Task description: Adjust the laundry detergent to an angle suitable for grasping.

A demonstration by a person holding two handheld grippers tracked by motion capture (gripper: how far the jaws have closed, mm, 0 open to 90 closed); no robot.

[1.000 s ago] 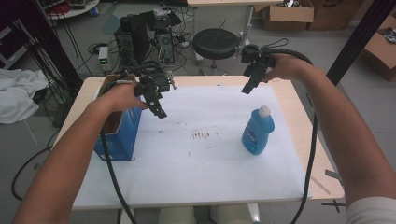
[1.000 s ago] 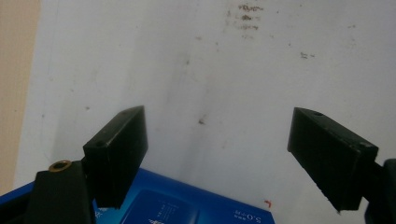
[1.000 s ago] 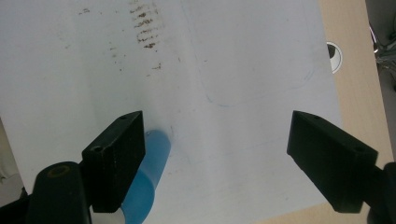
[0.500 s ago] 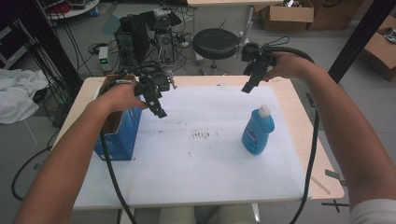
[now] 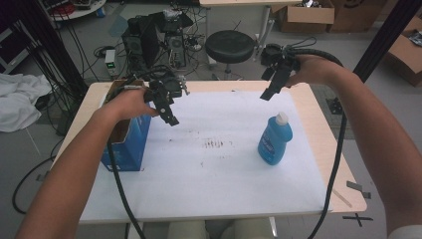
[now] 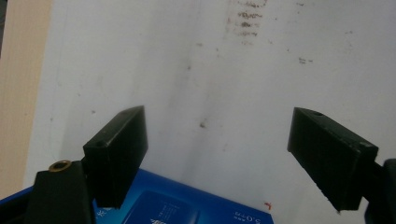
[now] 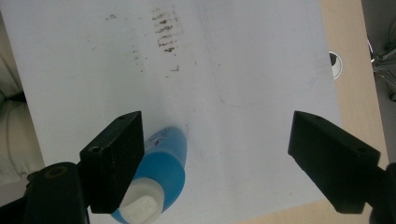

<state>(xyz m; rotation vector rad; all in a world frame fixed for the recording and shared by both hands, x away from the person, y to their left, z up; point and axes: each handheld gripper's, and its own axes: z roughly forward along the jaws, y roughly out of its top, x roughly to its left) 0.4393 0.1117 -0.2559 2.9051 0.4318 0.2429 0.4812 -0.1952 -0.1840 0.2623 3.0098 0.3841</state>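
On the counter point(image 5: 318, 149), a white sheet point(image 5: 219, 169) covers most of the wooden top, smudged with dark marks point(image 5: 215, 144) near its middle. At the sheet's left edge stands an open blue box point(image 5: 130, 144), upright, with its top flaps raised. Right of the middle stands a blue bottle point(image 5: 274, 139) with a white cap, upright on the sheet and well apart from the box.

The left gripper point(image 5: 166, 107) hangs in the air just beside the box's upper right corner, pointing down toward the sheet; in the left gripper view its jaws stand wide apart with nothing between them, the box's blue top point(image 6: 187, 205) showing below them. The right gripper point(image 5: 271, 87) is held above the far edge of the counter, up and back from the bottle, touching nothing; its jaws are spread wide and empty, and in the right gripper view the bottle point(image 7: 159, 182) sits beneath the left jaw, cap nearest the camera
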